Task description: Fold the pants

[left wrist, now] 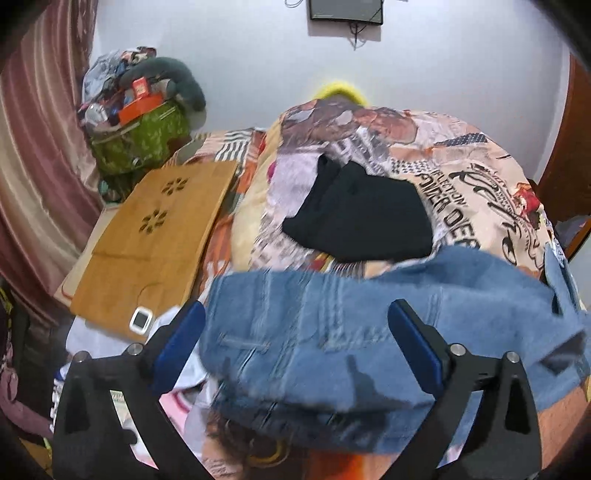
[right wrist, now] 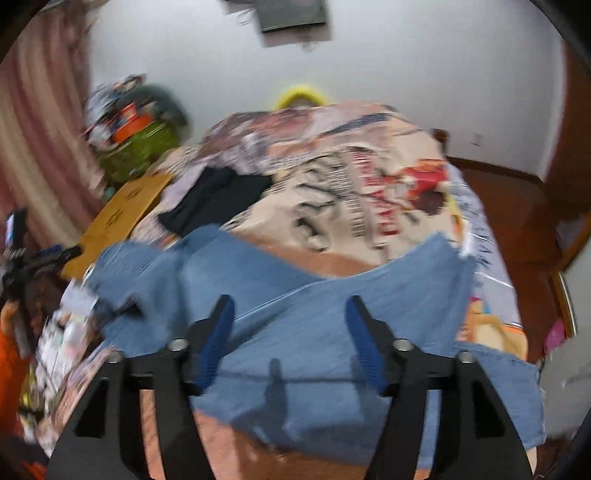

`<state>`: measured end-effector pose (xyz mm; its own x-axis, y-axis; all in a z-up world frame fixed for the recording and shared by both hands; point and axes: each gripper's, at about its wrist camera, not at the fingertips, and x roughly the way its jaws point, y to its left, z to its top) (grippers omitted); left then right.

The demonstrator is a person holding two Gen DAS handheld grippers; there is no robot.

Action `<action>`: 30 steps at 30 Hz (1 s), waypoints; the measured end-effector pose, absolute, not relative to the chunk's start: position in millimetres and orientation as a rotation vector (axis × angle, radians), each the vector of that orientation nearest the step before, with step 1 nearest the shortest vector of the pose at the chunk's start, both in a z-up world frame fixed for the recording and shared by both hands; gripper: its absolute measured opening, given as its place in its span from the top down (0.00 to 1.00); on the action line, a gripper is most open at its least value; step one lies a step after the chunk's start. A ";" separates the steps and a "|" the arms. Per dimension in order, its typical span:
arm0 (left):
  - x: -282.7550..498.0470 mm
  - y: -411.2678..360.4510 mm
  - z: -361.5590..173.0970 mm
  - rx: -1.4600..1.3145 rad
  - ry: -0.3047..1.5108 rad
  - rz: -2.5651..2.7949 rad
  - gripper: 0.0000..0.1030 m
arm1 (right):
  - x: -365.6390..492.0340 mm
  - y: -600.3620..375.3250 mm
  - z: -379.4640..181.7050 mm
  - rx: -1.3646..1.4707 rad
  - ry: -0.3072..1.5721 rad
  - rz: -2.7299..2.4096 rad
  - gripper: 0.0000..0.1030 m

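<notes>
Lying rumpled on the bed (left wrist: 480, 177), the jeans (left wrist: 332, 332) sit beneath both claws, left claw (left wrist: 295, 314) and right claw (right wrist: 290, 306) spread wide and empty, so a shallow pinch risks dragging one layer askew.

A lived-in home bedroom, bed under a busy printed bedspread (left wrist: 480, 177), pink curtain (left wrist: 40, 147) at the side, overstuffed green bag (left wrist: 140, 140) in the corner, wall-mounted screen (left wrist: 345, 9), wooden lap table (left wrist: 155, 236)
</notes>
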<state>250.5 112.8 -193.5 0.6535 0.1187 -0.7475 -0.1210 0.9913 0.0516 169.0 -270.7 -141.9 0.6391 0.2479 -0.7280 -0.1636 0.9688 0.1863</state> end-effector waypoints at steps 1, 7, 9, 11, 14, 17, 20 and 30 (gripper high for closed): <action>257.1 108.1 -192.4 0.000 0.849 0.128 0.02 | 174.3 -278.6 -142.3 0.113 0.841 0.204 0.32; 295.5 82.2 -194.3 0.003 0.872 0.082 0.02 | 219.4 -325.0 -160.8 0.154 0.872 0.064 0.32; 307.1 73.6 -197.4 0.013 0.884 0.076 0.02 | 234.1 -337.9 -169.2 0.163 0.874 0.018 0.32; 317.8 65.7 -201.0 0.030 0.895 0.069 0.02 | 251.8 -349.2 -181.9 0.176 0.903 -0.016 0.32; 330.8 57.1 -207.6 0.045 0.912 0.055 0.02 | 275.1 -359.8 -200.8 0.192 0.943 -0.033 0.32; 345.0 48.5 -217.5 0.053 0.934 0.038 0.02 | 297.9 -367.5 -220.2 0.220 0.980 -0.037 0.32; 357.4 41.5 -229.7 0.076 0.956 0.033 0.02 | 321.7 -372.3 -239.7 0.246 1.015 -0.042 0.37; 373.1 23.6 -266.1 0.110 1.034 -0.012 0.02 | 367.3 -386.3 -297.2 0.335 1.121 -0.046 0.51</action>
